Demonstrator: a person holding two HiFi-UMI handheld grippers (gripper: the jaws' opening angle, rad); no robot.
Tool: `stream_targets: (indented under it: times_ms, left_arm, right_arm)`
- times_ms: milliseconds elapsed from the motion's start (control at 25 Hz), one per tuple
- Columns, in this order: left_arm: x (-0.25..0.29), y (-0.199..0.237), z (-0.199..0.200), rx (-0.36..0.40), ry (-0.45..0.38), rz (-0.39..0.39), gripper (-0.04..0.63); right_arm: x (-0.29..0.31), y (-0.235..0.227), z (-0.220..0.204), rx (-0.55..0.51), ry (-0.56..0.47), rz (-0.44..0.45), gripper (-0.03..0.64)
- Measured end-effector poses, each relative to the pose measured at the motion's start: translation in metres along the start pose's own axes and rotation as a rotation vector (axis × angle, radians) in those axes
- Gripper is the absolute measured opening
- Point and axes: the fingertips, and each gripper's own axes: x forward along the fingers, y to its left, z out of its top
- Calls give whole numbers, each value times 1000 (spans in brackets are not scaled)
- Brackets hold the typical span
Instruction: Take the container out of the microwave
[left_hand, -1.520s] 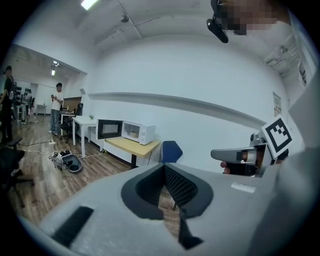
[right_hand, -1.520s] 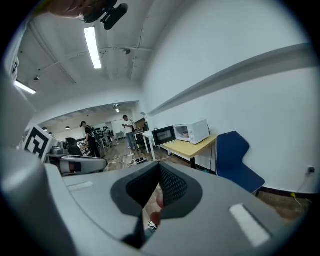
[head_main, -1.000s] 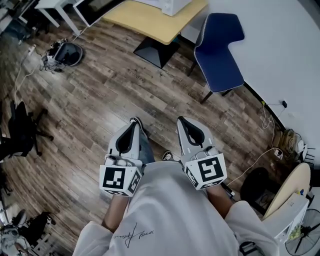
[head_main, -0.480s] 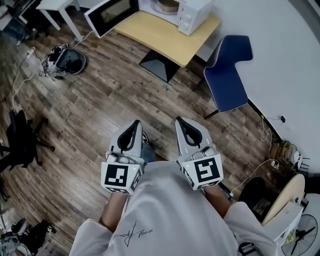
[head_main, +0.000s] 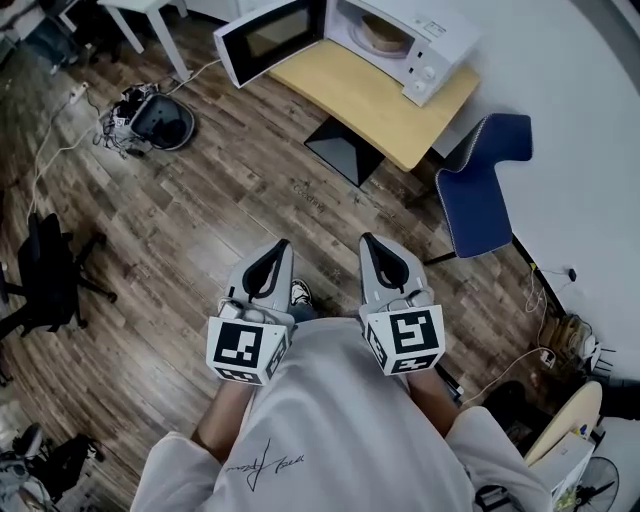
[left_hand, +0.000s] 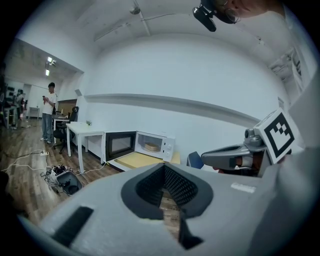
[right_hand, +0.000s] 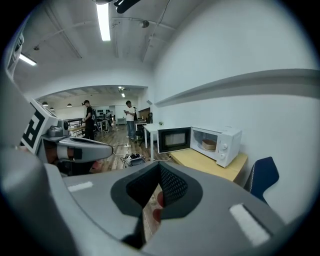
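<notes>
The microwave (head_main: 405, 35) stands at the far end of the counter (head_main: 375, 100), next to the wall, with its door (head_main: 268, 38) swung open to the left and the container (head_main: 383, 38) inside it. A chair (head_main: 485, 195) stands just right of the counter beside the wall, a heap of cables (head_main: 150, 118) lies on the floor (head_main: 200, 220) left of the counter near a table (left_hand: 85, 131), and an office chair (head_main: 45, 265) stands farther left. The left gripper (head_main: 282, 246) and the right gripper (head_main: 368, 241) are side by side nearest the person, over the floor, well apart from the counter and pointing toward it.
</notes>
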Motion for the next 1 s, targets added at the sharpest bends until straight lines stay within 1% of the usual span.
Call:
stream_targets:
  times_ms: [200,360,400,520,680,880,1000]
  left_arm:
    - [4,29,7,-4,-5,12,-5]
    - [7,57,9,-80,-22,61,-5]
    - [11,62,9,-87,-21,68,-5]
    - [22,66,6,-60,1,58,-5]
    - [46,74,12,-23,22,38,-5]
    - [92,92,27,36,47,17,-5]
    - [120,108,37,56,73,11,-5]
  right_arm:
    - [32,10,6,-3,19,15,11]
    - [50,11,8,-41,25,19,9]
    - [55,8,7,-48,29,16,9]
    - [68,1,2,-51,47,19,6]
    - [94,-6,8,-23,45,38,6]
    - [137,-39,23,7,20,32,6]
    - [167,-59,33,32,12,24,6]
